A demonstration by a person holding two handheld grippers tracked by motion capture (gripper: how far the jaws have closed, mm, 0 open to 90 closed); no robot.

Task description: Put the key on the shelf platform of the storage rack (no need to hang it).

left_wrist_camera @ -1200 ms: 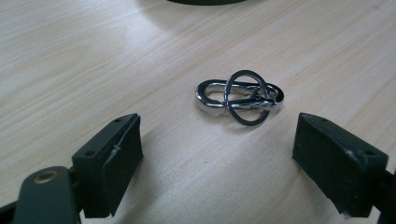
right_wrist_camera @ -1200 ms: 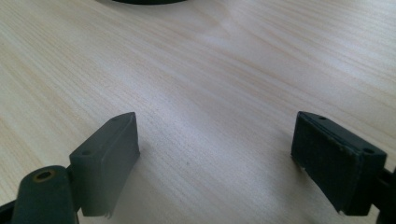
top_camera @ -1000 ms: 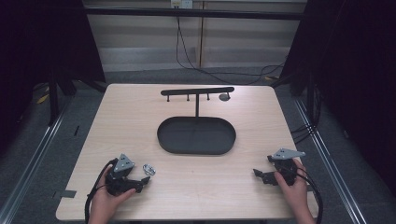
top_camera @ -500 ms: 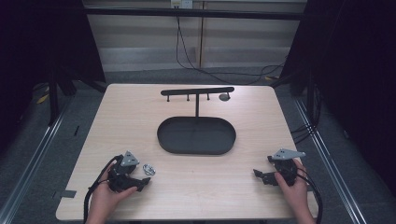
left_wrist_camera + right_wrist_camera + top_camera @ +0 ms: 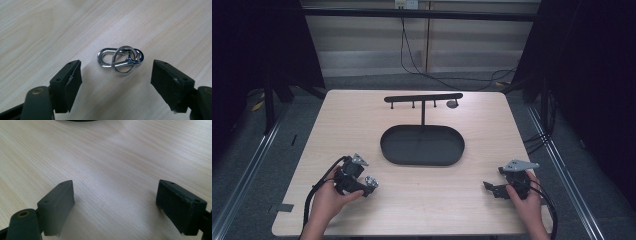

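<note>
My left gripper (image 5: 362,184) sits low on the near left of the wooden table (image 5: 362,120), my left hand (image 5: 329,197) wrapped around its body, and its jaws have just been closing, with a small shiny metal clip (image 5: 371,181) right at their tips. Whether the pads touch it I cannot tell from up here. My right gripper (image 5: 493,189) rests on the near right, jaws pointing inward. Between them, farther back, lies a dark oval tray (image 5: 422,147), with a black T-shaped hook rack (image 5: 423,98) standing behind it.
</note>
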